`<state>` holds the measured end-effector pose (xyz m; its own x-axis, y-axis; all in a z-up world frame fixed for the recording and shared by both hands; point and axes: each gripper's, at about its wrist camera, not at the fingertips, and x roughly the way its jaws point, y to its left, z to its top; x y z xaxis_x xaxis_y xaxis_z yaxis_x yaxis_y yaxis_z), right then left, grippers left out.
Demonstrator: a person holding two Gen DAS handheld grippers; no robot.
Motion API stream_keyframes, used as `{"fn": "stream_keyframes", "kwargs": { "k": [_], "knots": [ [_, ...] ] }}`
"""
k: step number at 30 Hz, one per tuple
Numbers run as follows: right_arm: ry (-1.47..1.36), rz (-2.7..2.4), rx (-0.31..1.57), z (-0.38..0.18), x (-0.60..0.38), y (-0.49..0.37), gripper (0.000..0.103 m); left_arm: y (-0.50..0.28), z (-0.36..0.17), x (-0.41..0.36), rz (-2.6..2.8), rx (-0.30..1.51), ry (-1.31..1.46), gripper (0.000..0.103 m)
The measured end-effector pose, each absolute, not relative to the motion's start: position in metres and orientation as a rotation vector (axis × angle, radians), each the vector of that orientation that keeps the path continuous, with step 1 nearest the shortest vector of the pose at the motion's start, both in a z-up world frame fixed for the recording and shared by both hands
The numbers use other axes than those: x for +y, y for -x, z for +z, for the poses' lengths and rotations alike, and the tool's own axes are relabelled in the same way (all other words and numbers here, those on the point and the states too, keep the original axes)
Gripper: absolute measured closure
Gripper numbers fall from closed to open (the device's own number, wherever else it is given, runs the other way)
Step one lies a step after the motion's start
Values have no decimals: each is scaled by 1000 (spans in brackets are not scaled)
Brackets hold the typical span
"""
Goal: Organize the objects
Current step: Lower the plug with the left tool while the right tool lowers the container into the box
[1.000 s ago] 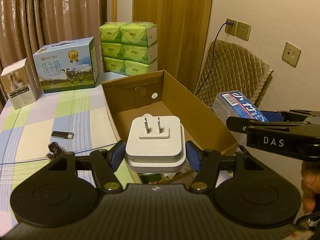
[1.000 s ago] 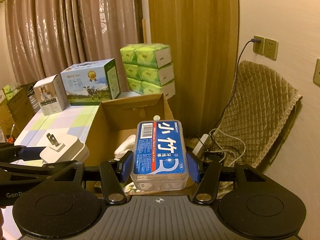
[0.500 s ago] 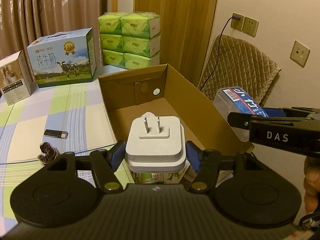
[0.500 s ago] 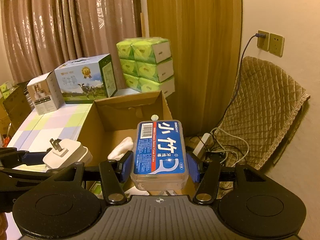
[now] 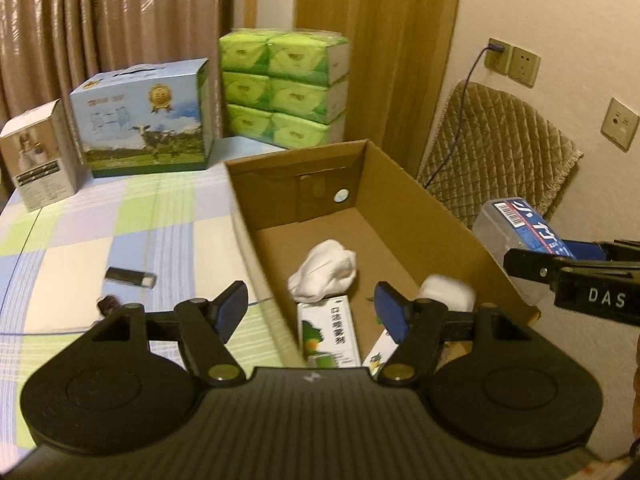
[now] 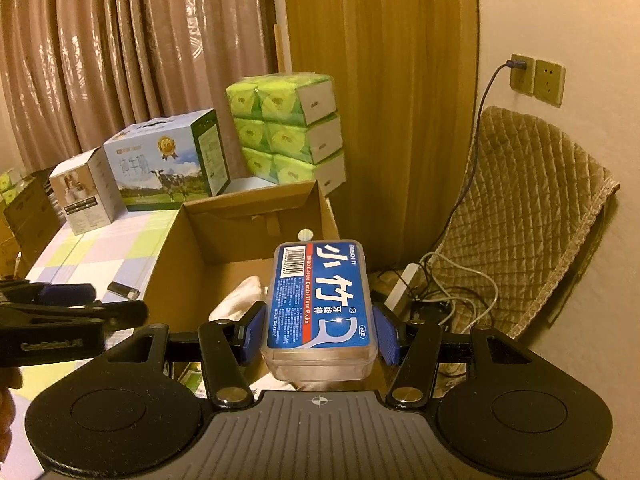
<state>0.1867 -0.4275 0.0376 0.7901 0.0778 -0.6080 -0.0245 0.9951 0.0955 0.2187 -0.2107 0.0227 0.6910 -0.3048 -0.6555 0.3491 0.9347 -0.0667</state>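
The left wrist view looks down into the cardboard box [image 5: 420,216] on the checked tablecloth [image 5: 120,232], showing its floor; the right wrist view sees mainly the box's far wall and left side [image 6: 176,264], most of the floor hidden behind what its gripper carries, though it alone shows the tangle of cables and a white power strip [image 6: 400,288] on the floor beside the quilted chair cover [image 6: 532,208]. Inside the box lie a white balled sock [image 5: 326,270], a green-and-white medicine carton [image 5: 328,332] just in front of it, a second small carton [image 5: 382,352] partly hidden by the gripper, and a blurred white plug adapter [image 5: 446,294] by the right wall, behind the right finger. The left gripper [image 5: 310,306] hangs over the box's left wall with jaws opening and nothing between the blue pads. The right gripper [image 6: 320,330] is clamped on the dental floss pick box [image 6: 318,300], a clear case with a blue label, held above the box's right edge; the left view sees that case [image 5: 520,232] from the side. Outside the box, on the cloth, lie a small black-and-white stick [image 5: 130,277] and a dark scrap [image 5: 108,303]; further back stand a milk carton [image 5: 144,120], a smaller box [image 5: 38,156] and stacked green tissue packs [image 5: 284,88].
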Motion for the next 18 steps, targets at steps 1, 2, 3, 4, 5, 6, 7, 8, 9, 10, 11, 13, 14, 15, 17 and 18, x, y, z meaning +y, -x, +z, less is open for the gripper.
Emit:
{"fn": "stream_keyframes", "kwargs": {
  "k": [1,2,3,4,5,6,7,8,9,10,11,13,14,15,17,18],
  "knots": [
    [-90,60,659,37,-427,-187,50,-217,23,-208,-360,721,-63,37],
    [-98,67,660,37,-426,-188,50,-214,22,-205,-355,722,-60,37],
    [-106,73,660,37,-425,-189,50,-211,21,-200,-347,723,-53,37],
    [-115,81,659,38,-424,-190,50,-210,21,-197,-341,725,-46,36],
    [-124,87,659,38,-423,-192,50,-208,20,-193,-335,728,-40,35],
    [-132,92,657,38,-422,-193,50,-206,19,-190,-329,730,-35,35],
    [-142,99,654,39,-422,-196,50,-205,19,-187,-323,731,-30,34],
    [-159,110,647,39,-422,-198,49,-204,18,-183,-317,732,-27,33],
    [-184,128,637,39,-423,-201,49,-203,17,-180,-312,735,-25,33],
    [-201,141,630,39,-424,-204,36,-202,17,-177,-307,738,-24,32],
    [-211,143,619,39,-424,-205,15,-200,16,-174,-303,738,-24,30],
    [-195,123,599,41,-423,-201,10,-197,15,-168,-296,737,-29,26],
    [-188,122,600,41,-423,-199,10,-195,15,-165,-291,735,-29,25],
    [-192,124,604,41,-423,-196,10,-192,15,-161,-287,733,-27,25],
    [-194,122,612,40,-423,-188,10,-188,14,-154,-281,738,-18,25],
    [-190,118,615,40,-423,-183,10,-185,14,-150,-278,741,-13,24]
  ]
}}
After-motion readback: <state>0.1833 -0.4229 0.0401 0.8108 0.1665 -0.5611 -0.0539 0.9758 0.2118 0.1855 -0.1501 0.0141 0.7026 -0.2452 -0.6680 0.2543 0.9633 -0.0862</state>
